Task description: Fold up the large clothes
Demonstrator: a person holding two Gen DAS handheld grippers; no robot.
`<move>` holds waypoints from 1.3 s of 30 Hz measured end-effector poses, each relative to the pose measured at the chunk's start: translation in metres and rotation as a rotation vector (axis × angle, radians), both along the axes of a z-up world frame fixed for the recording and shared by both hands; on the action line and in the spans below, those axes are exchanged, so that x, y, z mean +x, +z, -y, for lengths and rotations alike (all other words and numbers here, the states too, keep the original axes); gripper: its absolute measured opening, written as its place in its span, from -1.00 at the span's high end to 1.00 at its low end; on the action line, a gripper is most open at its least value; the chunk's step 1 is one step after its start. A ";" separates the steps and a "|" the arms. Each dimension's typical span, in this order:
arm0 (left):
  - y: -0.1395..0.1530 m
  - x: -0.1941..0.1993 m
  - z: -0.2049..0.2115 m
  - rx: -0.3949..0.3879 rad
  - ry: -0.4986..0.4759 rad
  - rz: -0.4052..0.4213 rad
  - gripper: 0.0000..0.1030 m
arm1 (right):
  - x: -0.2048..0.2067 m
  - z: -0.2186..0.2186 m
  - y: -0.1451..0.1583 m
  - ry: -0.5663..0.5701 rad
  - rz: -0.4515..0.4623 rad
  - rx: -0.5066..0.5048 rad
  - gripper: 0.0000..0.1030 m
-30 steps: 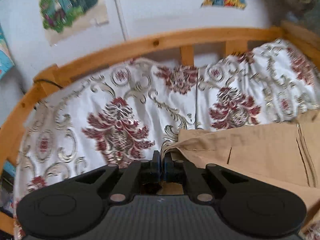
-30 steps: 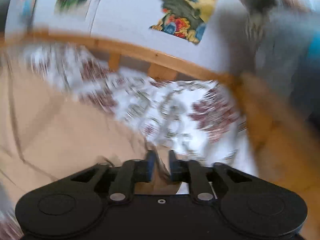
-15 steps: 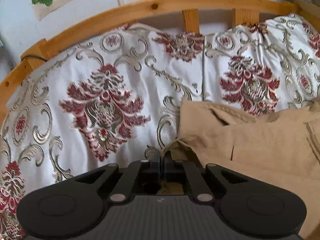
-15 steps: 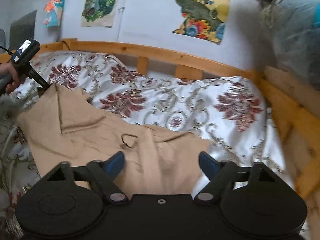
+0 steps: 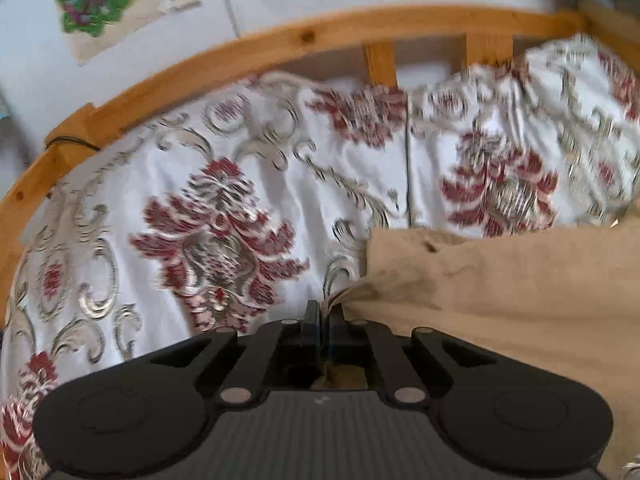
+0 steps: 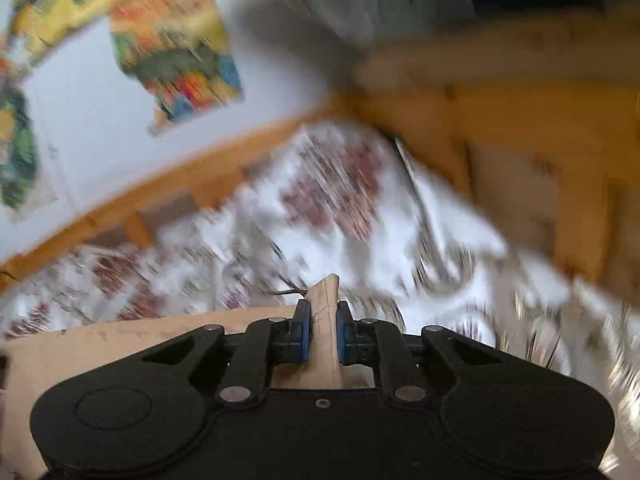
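The right gripper [image 6: 323, 330] has just closed, from wide apart, onto a tan garment [image 6: 325, 312] fold; left gripper [image 5: 324, 316] pinches its corner; right view blurred

Motion blur smears the bedspread [image 6: 352, 208] and wall posters [image 6: 176, 52]; the tan garment [image 5: 520, 292] runs off-frame.

One tan garment [image 5: 520, 288], one patterned bedspread [image 5: 208, 216], two grippers, left gripper [image 5: 324, 314], right gripper [image 6: 323, 330], one wooden bed rail [image 5: 240, 56].
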State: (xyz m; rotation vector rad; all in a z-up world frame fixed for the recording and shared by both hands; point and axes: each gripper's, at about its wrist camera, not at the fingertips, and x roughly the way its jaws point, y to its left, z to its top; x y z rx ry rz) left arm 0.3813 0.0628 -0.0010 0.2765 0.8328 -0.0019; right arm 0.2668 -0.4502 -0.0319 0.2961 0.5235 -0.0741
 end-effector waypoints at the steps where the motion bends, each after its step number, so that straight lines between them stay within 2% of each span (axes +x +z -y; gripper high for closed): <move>1: -0.009 0.007 0.002 0.009 0.004 -0.031 0.91 | 0.008 -0.006 -0.011 -0.003 -0.033 -0.029 0.76; 3: -0.026 0.021 -0.002 -0.018 0.020 -0.122 0.78 | 0.013 -0.012 -0.028 -0.023 -0.052 -0.058 0.75; 5: -0.031 0.025 -0.014 -0.116 0.035 -0.132 0.75 | 0.014 -0.019 -0.033 -0.025 -0.046 -0.108 0.70; 7: -0.025 0.023 -0.030 -0.219 0.063 -0.127 0.57 | 0.011 -0.023 -0.030 -0.020 -0.036 -0.132 0.68; 8: -0.021 0.020 -0.037 -0.258 0.080 -0.117 0.09 | 0.008 -0.025 -0.026 -0.028 -0.033 -0.144 0.61; 9: -0.015 0.014 -0.043 -0.282 0.094 -0.094 -0.54 | 0.006 -0.023 -0.020 -0.041 -0.027 -0.150 0.53; 10: -0.010 0.009 -0.048 -0.291 0.111 -0.057 -0.73 | 0.000 -0.023 -0.013 -0.055 -0.012 -0.149 0.39; 11: -0.004 0.001 -0.052 -0.296 0.129 -0.004 -0.84 | -0.006 -0.024 -0.006 -0.061 0.009 -0.145 0.26; 12: 0.002 -0.009 -0.054 -0.301 0.137 0.043 -0.84 | -0.012 -0.027 0.001 -0.067 0.025 -0.148 0.18; 14: 0.009 -0.023 -0.051 -0.311 0.138 0.075 -0.88 | -0.026 -0.043 0.014 -0.062 0.063 -0.191 -0.32; 15: 0.011 -0.031 -0.045 -0.315 0.142 0.099 -0.92 | -0.033 -0.055 0.021 -0.037 0.094 -0.217 -0.44; 16: 0.012 -0.040 -0.037 -0.324 0.135 0.132 -0.94 | -0.040 -0.068 0.025 -0.008 0.125 -0.242 -0.66; 18: 0.007 -0.060 -0.014 -0.374 0.085 0.225 -0.97 | -0.046 -0.095 0.028 0.059 0.162 -0.282 -0.85; 20: -0.004 -0.071 0.014 -0.436 0.013 0.260 -0.99 | -0.046 -0.128 0.022 0.164 0.158 -0.319 -0.88; 22: -0.018 -0.073 0.045 -0.444 -0.058 0.229 -0.99 | -0.044 -0.152 0.010 0.256 0.143 -0.337 -0.88; 24: -0.034 -0.066 0.077 -0.376 -0.106 0.197 -0.98 | -0.040 -0.176 -0.005 0.299 0.125 -0.420 -0.88; 26: -0.051 -0.055 0.093 -0.311 -0.084 0.180 -0.91 | -0.034 -0.187 -0.019 0.259 0.121 -0.560 -0.87; 27: -0.061 -0.048 0.093 -0.310 -0.048 0.177 -0.91 | -0.032 -0.186 -0.024 0.232 0.121 -0.589 -0.88; 28: -0.069 -0.043 0.090 -0.328 -0.019 0.177 -0.91 | -0.028 -0.180 -0.027 0.203 0.117 -0.584 -0.88; 30: -0.085 -0.037 0.073 -0.418 0.012 0.184 -0.92 | -0.019 -0.160 -0.037 0.149 0.088 -0.503 -0.95; 33: -0.104 -0.029 0.056 -0.442 0.054 0.169 -1.00 | -0.010 -0.130 -0.059 0.125 0.047 -0.289 -0.98; 34: -0.109 -0.027 0.055 -0.451 0.056 0.153 -1.00 | -0.009 -0.126 -0.063 0.127 0.046 -0.268 -0.98; 37: -0.111 -0.026 0.061 -0.406 0.058 0.140 -1.00 | -0.001 -0.133 -0.067 0.133 0.018 -0.302 -0.99; 39: -0.109 -0.025 0.062 -0.393 0.054 0.127 -1.00 | 0.000 -0.132 -0.067 0.137 0.011 -0.284 -0.99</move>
